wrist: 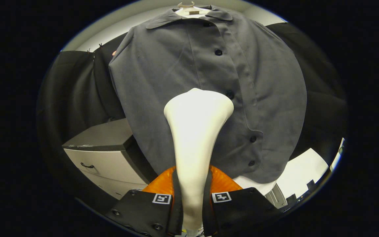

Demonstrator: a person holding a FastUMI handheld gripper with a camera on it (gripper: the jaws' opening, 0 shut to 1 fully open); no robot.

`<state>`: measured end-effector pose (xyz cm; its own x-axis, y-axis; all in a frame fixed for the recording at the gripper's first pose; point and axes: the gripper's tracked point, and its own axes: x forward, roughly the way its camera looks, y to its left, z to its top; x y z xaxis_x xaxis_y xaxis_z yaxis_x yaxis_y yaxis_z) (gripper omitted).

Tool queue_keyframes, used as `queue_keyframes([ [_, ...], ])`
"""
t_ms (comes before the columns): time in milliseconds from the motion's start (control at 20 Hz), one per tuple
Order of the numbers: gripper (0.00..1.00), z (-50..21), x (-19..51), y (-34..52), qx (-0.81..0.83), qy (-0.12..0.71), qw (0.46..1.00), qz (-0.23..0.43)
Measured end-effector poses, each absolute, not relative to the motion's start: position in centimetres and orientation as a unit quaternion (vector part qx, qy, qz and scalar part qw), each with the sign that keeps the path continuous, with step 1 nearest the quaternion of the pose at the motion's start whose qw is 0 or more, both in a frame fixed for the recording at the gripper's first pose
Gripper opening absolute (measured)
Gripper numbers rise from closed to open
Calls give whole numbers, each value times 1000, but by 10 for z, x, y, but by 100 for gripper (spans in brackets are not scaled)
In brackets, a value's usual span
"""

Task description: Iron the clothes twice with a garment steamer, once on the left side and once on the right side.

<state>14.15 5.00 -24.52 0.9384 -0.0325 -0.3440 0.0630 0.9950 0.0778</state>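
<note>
The one camera rides on the tongs [192, 192] and looks forward along the two fingers [163, 200], which sit nearest the lens with the white steamer [196, 131] clamped between them and rising away from it. It faces the front of the grey shirt [209, 92] straight on and close — the garment spans most of the fisheye picture, from its hanger [187, 6] at the far top down to the hem. The lens tilts slightly upward. Off to the left, lower and nearer, stands a drawer cabinet [104, 154]; the booth's black cloth [74, 92] closes in behind on both sides.
</note>
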Motion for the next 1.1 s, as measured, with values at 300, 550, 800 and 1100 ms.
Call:
queue_keyframes([
  [300,31,-287,131,39,47,206,977,-35],
  [550,31,-319,118,29,55,233,970,-49],
  [800,31,-339,113,24,62,243,966,-58],
  [1100,31,-373,99,16,69,271,957,-74],
])
